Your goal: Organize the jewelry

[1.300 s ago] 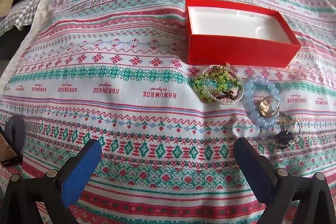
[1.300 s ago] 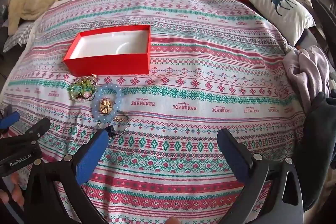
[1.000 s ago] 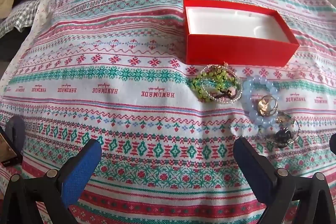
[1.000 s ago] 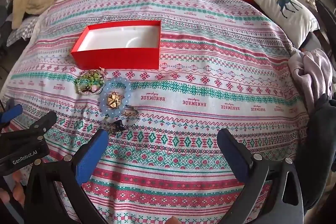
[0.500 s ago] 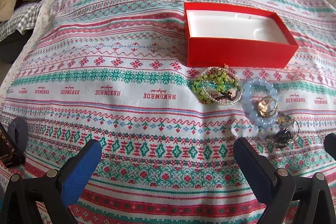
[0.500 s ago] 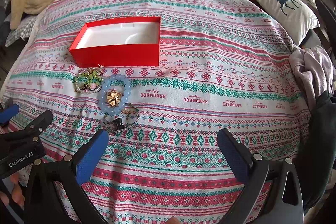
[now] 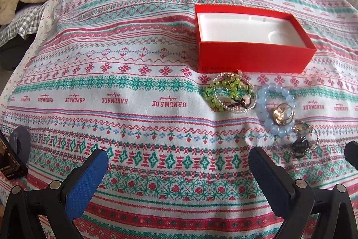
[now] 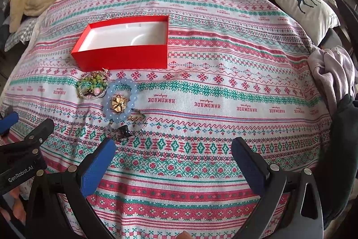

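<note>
Beside red box (image 7: 252, 58): jewelry (image 7: 275, 113), seemingly touching.

Two wrist fisheyes, low over the bed, facing the pillows.
The left view sits nearer the box (image 7: 255, 57) and looks from its left; the right view looks from its right. Both share box (image 8: 122, 57) and jewelry (image 7: 266, 109).
</note>
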Motion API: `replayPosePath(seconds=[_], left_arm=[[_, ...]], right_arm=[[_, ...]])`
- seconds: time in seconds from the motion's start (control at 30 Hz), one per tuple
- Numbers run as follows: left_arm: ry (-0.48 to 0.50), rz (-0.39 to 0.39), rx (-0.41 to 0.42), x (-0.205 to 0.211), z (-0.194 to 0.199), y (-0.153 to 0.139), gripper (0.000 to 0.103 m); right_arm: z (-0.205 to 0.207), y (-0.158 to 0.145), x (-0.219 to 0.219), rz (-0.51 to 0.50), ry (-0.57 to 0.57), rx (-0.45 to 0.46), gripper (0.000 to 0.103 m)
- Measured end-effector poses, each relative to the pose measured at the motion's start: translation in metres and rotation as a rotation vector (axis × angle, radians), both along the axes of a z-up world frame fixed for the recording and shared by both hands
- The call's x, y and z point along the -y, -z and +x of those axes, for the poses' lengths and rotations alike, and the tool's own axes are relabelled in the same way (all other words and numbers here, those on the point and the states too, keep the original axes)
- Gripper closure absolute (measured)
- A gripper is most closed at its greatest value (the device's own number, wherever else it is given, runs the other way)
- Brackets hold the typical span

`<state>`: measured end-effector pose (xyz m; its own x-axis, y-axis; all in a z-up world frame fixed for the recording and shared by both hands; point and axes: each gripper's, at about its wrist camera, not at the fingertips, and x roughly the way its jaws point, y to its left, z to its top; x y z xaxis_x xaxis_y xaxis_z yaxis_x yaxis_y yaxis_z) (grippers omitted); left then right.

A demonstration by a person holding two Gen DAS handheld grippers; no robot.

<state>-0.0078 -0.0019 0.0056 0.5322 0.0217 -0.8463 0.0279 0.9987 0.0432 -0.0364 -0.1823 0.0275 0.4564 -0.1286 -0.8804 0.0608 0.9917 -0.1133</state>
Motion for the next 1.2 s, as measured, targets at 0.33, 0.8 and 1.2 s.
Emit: replayPosePath(seconds=[0.33, 0.8, 1.2], left_arm=[[0.001, -0.002, 0.0, 0.0005, -0.0008, -0.0001, 0.0], [0.001, -0.008, -0.001, -0.0013, -0.001, -0.0011, 0.0], [-0.024, -0.012, 0.0, -0.0024, 0.0042, 0.0003, 0.0]], right_arm=[[0.0004, 0.0009, 0.0005, -0.001, 0.004, -0.002, 0.0], [0.0018, 0.0023, 0.001, -0.005, 0.008, -0.005, 0.0], [0.0, -0.0021, 0.0033, -0.003, 0.01, 0.002, 0.0]])
